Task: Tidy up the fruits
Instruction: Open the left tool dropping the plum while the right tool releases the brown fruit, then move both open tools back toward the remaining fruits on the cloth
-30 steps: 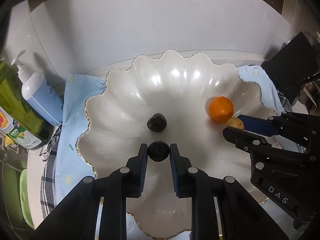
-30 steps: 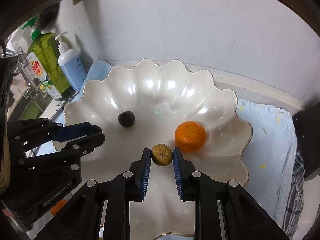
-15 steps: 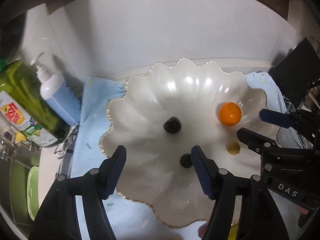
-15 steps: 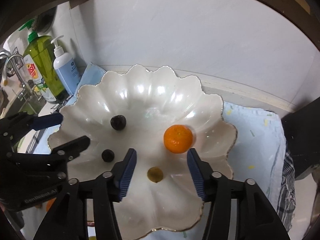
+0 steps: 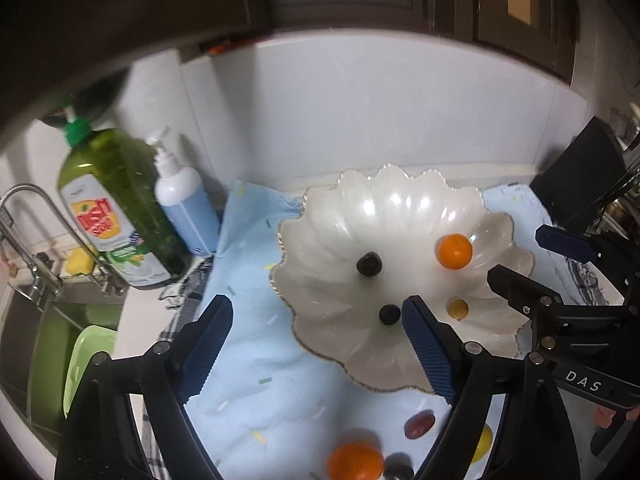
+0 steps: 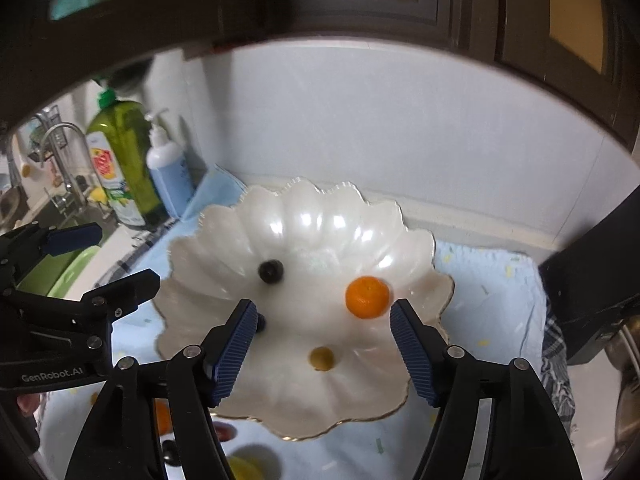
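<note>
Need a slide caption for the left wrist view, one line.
Open left tongs above a scalloped bowl holding an orange, two dark fruits and a small yellow one.

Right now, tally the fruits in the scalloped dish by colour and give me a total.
Orange: 1
Dark, near black: 2
Yellow-brown: 1
Total in the white dish: 4
More fruit lies on the blue cloth outside it, not counted.

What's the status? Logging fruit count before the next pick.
Left gripper open, right gripper open, both empty. White scalloped bowl holds four fruits, including orange mandarin. More fruit waiting on light-blue cloth. Nothing blocking.
</note>
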